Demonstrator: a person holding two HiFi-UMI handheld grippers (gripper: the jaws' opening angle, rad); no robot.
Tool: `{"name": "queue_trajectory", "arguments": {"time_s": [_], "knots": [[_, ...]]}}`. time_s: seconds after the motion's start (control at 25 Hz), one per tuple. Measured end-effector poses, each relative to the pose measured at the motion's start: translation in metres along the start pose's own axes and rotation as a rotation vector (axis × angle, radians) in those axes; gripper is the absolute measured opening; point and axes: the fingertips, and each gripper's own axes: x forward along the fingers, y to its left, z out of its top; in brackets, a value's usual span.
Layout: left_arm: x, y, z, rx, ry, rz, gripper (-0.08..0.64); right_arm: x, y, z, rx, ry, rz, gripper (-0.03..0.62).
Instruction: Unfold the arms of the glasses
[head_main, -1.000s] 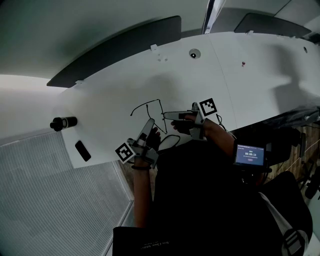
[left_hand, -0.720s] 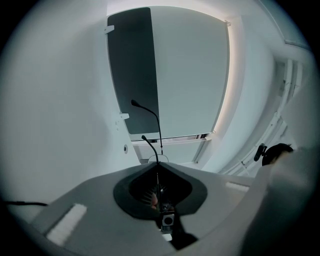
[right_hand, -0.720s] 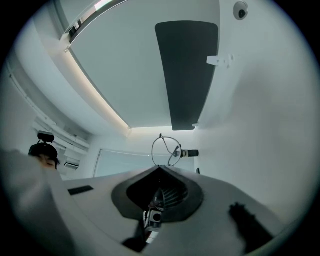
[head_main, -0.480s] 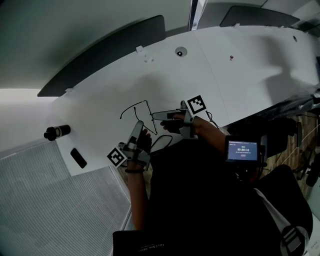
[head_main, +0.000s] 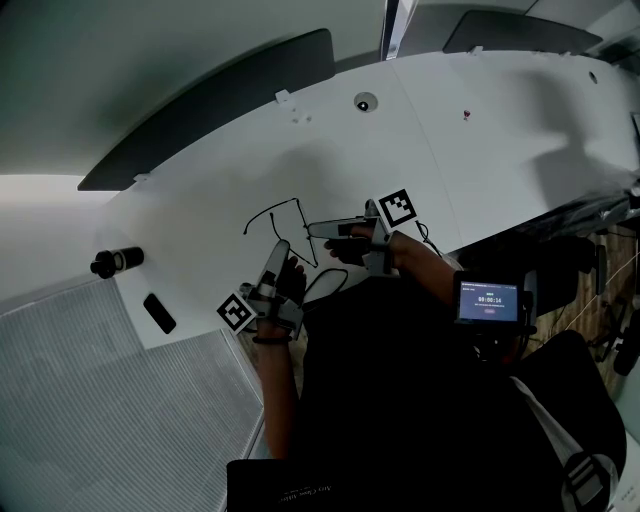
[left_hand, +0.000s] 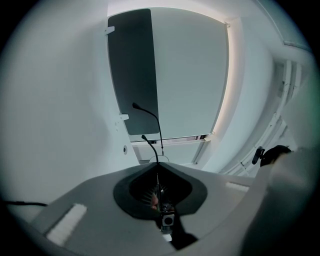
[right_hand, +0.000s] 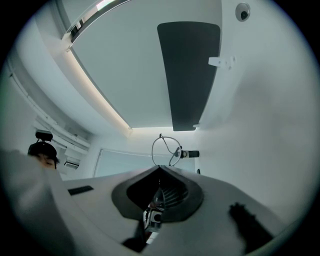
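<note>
The thin black wire glasses (head_main: 297, 212) are held just above the white table (head_main: 450, 150), between both grippers. In the head view my left gripper (head_main: 279, 246) comes in from below and my right gripper (head_main: 312, 231) from the right, their tips close together. The left gripper (left_hand: 159, 164) is shut on a glasses arm (left_hand: 158, 129); two thin wires rise out of its closed jaws. My right gripper (right_hand: 160, 167) is shut on the frame, with a round lens rim (right_hand: 165, 150) sticking out past its tips.
A black cylinder (head_main: 118, 262) and a flat black bar (head_main: 158, 313) lie at the table's left end. A loop of black cable (head_main: 328, 283) lies by the near edge. A round socket (head_main: 366, 103) and a dark panel (head_main: 220, 95) are at the back. Grey carpet (head_main: 120, 420) lies lower left.
The head camera's view has shifted a little. Both grippers and the glasses keep the same pose.
</note>
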Motion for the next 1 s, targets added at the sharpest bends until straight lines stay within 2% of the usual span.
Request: {"name": "queue_trajectory", "arguments": {"time_s": [1.0], "knots": [[-0.0046, 0.0047, 0.0025, -0.001, -0.008, -0.001, 0.017, 0.0004, -0.0032, -0.0003, -0.002, -0.005, -0.012, 0.01]]}}
